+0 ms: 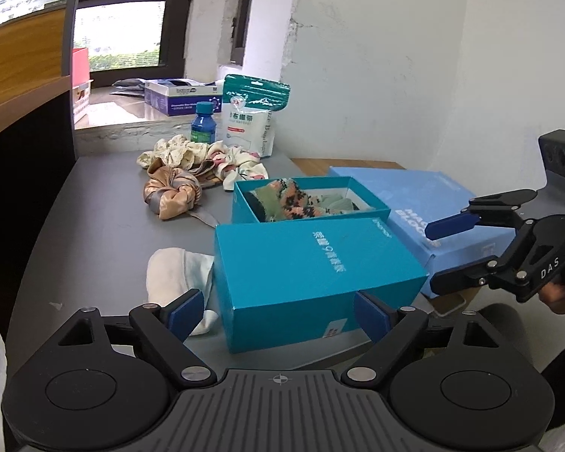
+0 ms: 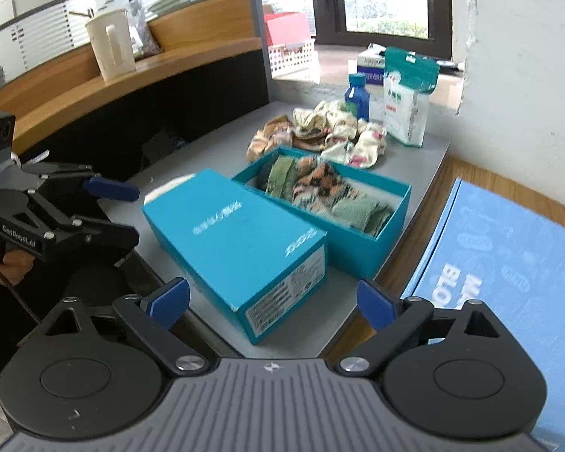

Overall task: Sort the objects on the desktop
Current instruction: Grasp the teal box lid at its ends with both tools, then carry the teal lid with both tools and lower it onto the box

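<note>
Socks (image 1: 301,197) already fill the open teal box (image 2: 358,233) mid-desk, but a loose pile (image 1: 203,158) waits at the far edge and a white sock (image 1: 177,275) lies near-left. Both tools, left (image 1: 278,312) and right (image 2: 273,299), hover open and empty. Grey desk (image 1: 101,233), white wall right, window beyond.

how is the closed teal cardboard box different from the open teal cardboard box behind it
The closed teal cardboard box shows a plain top with pale printed lettering; the open teal cardboard box has no cover and shows a white inner wall. The closed box's contents are hidden, while the open box holds patterned socks. The closed box lies nearer both grippers. Both are teal, rectangular and rest side by side on the grey table.
</note>
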The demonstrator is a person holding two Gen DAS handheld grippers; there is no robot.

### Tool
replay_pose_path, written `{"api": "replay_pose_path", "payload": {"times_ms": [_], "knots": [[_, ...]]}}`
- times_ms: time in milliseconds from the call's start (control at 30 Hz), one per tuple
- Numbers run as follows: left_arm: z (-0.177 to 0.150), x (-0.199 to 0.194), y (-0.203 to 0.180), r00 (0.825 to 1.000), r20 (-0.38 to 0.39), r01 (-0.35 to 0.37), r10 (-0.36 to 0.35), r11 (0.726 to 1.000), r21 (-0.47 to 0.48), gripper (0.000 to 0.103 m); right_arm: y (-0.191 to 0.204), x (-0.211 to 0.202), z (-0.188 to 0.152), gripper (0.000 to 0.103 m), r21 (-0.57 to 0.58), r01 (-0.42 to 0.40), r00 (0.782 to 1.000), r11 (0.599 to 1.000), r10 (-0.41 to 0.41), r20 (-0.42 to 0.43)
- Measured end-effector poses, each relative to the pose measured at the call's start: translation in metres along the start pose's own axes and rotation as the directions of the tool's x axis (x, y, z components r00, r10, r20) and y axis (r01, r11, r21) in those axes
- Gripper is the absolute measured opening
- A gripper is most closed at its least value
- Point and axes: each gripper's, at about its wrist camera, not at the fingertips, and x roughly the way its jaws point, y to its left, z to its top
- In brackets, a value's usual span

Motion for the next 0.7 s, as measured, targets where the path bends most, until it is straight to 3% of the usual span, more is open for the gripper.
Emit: {"api": "replay_pose_path", "payload": {"times_ms": [267,700], "knots": [[-0.009,0.016,0.006,0.999,-0.033,0.011,-0.011,1.000,0.014,0.088,0.005,0.021,-0.008,0.098,-0.074,0.004,1.000,0.997,-0.004,-0.001],[-0.025,0.023,0.005,1.000,0.012,0.005,-0.006,0.998,0.069,0.080,-0.002,0.051,-0.014,0.100,-0.191,-0.039,0.999,0.981,0.040,0.000]]}}
